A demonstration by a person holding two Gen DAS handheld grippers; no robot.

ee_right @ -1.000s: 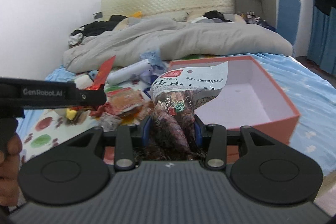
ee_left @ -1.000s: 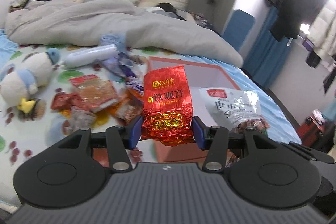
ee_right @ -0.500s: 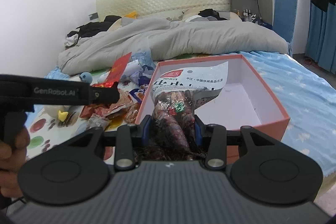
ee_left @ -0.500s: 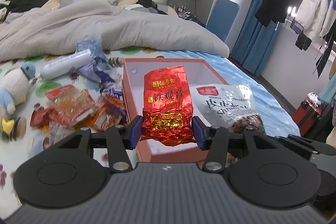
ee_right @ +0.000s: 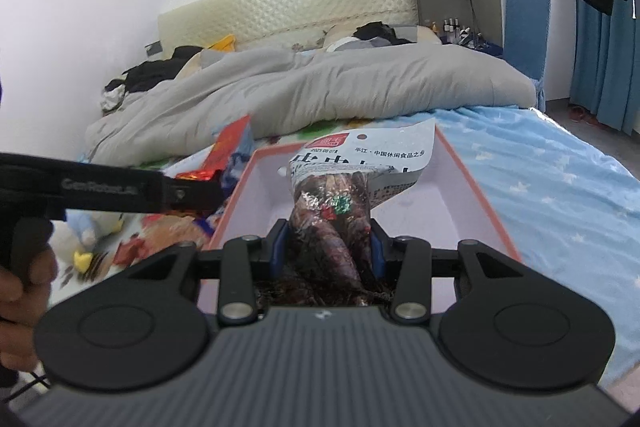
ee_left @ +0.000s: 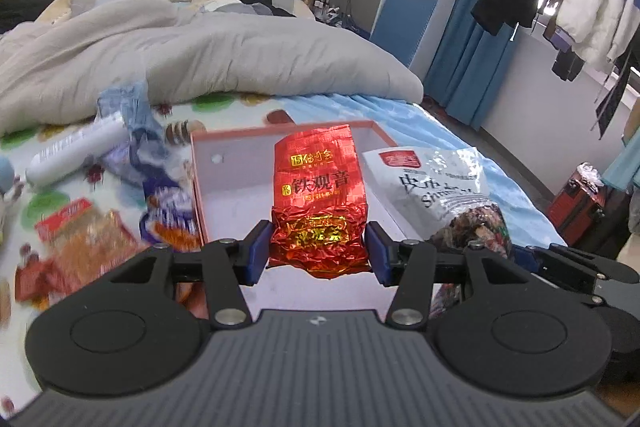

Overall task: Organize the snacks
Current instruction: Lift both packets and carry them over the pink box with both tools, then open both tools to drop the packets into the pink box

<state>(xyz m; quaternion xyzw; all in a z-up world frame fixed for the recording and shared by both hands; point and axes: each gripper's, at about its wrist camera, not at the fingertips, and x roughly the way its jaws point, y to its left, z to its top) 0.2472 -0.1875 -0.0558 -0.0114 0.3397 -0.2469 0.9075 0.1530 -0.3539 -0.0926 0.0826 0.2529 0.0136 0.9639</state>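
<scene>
My left gripper [ee_left: 319, 247] is shut on a red foil tea packet [ee_left: 318, 187], held upright over the near end of the open orange box [ee_left: 200, 183] on the bed. My right gripper [ee_right: 327, 247] is shut on a white-and-clear bag of dark wrapped snacks [ee_right: 340, 203], also held over the orange box [ee_right: 476, 195]. That same white bag [ee_left: 436, 183] shows at the right of the left wrist view. In the right wrist view the left gripper [ee_right: 192, 193] reaches in from the left with the red packet [ee_right: 232, 143] standing up from it.
Several loose snack packets [ee_left: 92, 239] and a white tube [ee_left: 76, 151] lie on the patterned sheet left of the box. A grey duvet [ee_left: 200, 55] is heaped behind. A plush toy [ee_right: 86, 235] lies at the left. A hand [ee_right: 20, 279] holds the left gripper's handle. Red suitcase [ee_left: 576, 199] beside the bed.
Both grippers have moved over the orange box with their packets still held. In the left view the snack pile has slid left and the box now lies centred under the red packet.
</scene>
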